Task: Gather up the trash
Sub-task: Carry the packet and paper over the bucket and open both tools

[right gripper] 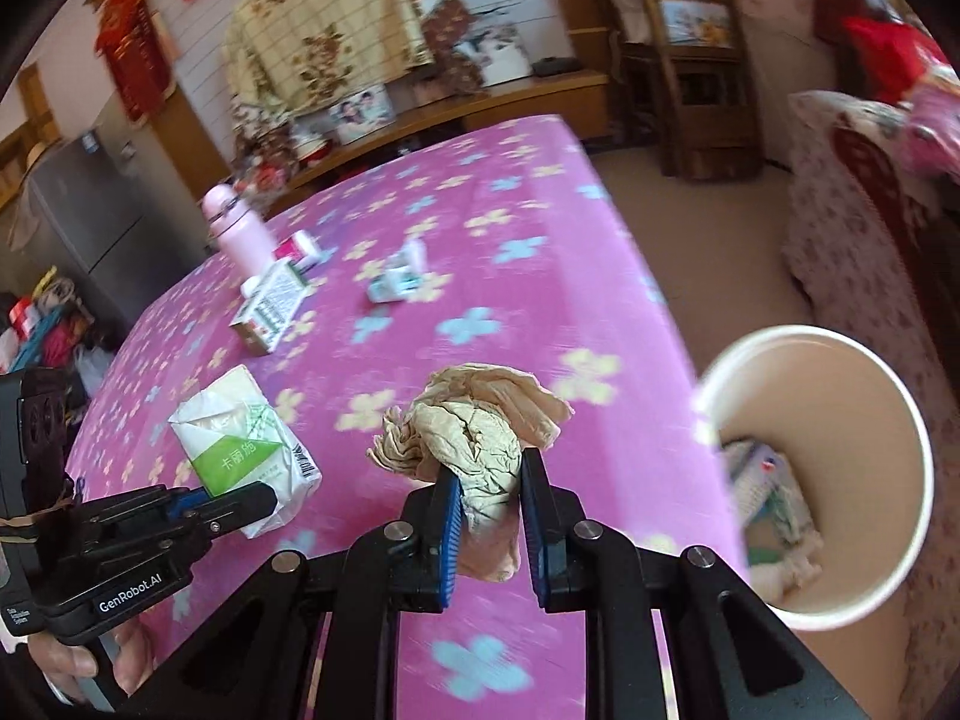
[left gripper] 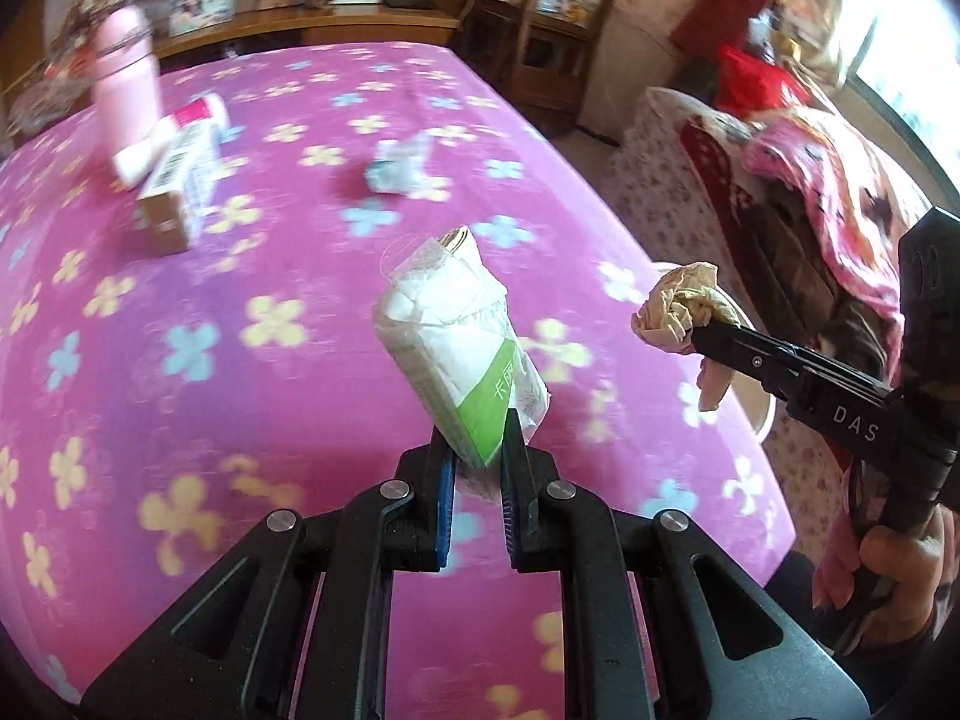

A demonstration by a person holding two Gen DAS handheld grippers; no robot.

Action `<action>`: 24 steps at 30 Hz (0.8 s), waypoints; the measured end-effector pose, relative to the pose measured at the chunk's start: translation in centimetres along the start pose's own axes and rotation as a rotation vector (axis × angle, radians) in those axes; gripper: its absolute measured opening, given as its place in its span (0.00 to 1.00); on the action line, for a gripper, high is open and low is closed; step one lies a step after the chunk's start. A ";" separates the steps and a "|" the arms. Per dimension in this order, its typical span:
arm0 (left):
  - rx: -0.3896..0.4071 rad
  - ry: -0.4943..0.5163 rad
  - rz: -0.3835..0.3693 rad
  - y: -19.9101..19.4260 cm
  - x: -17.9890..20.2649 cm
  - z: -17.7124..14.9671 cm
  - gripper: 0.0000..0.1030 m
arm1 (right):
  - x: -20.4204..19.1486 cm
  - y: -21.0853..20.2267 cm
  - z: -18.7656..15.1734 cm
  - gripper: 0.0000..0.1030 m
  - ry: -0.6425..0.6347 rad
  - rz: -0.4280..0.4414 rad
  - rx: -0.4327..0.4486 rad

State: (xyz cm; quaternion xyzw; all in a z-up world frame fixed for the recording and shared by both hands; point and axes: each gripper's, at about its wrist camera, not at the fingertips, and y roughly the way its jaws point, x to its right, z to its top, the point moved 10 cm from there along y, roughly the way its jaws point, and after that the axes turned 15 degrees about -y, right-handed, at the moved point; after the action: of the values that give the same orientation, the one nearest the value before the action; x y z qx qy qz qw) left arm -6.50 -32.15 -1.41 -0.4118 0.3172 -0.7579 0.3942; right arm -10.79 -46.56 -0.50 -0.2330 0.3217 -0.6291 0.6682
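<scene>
My left gripper (left gripper: 477, 447) is shut on a white and green tissue pack (left gripper: 453, 336), held above the pink flowered table (left gripper: 210, 300). In the right wrist view the same tissue pack (right gripper: 246, 444) hangs at the left in the left gripper (right gripper: 264, 498). My right gripper (right gripper: 489, 480) is shut on a crumpled beige paper napkin (right gripper: 468, 420). That napkin (left gripper: 681, 306) and the right gripper (left gripper: 699, 333) show at the right of the left wrist view. A white bin (right gripper: 888, 480) with trash inside stands beside the table's right edge.
On the far side of the table lie a crumpled white wrapper (left gripper: 399, 165), a small carton box (left gripper: 177, 198), a red and white tube (left gripper: 180, 132) and a pink bottle (left gripper: 126, 84). A sofa with cloths (left gripper: 810, 192) stands to the right, a wooden shelf (right gripper: 678, 54) behind.
</scene>
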 end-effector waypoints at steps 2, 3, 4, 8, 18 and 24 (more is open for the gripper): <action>-0.007 0.024 -0.012 0.3 1.7 -0.3 0.10 | 1.7 -1.2 -0.6 0.17 0.022 -0.021 0.005; -0.010 0.034 -0.018 0.5 2.5 -0.5 0.10 | 2.4 -1.6 -0.8 0.17 0.031 -0.032 0.007; -0.013 0.044 -0.026 0.6 3.3 -0.5 0.10 | 3.2 -2.1 -1.1 0.17 0.038 -0.045 0.007; -0.027 0.095 -0.054 1.4 7.0 -0.9 0.10 | 7.0 -4.0 -2.7 0.17 0.076 -0.116 0.003; -0.092 0.207 -0.126 4.7 15.8 -2.6 0.10 | 15.0 -5.8 -6.9 0.17 0.198 -0.212 -0.034; -0.130 0.240 -0.147 6.9 18.8 -3.1 0.10 | 17.2 -5.5 -8.3 0.17 0.231 -0.236 -0.053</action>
State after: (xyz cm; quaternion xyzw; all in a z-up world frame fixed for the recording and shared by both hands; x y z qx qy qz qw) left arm -13.48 -51.22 -1.37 -0.3650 0.3794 -0.8063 0.2695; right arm -20.55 -63.37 -4.58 -0.2130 0.3830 -0.7171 0.5419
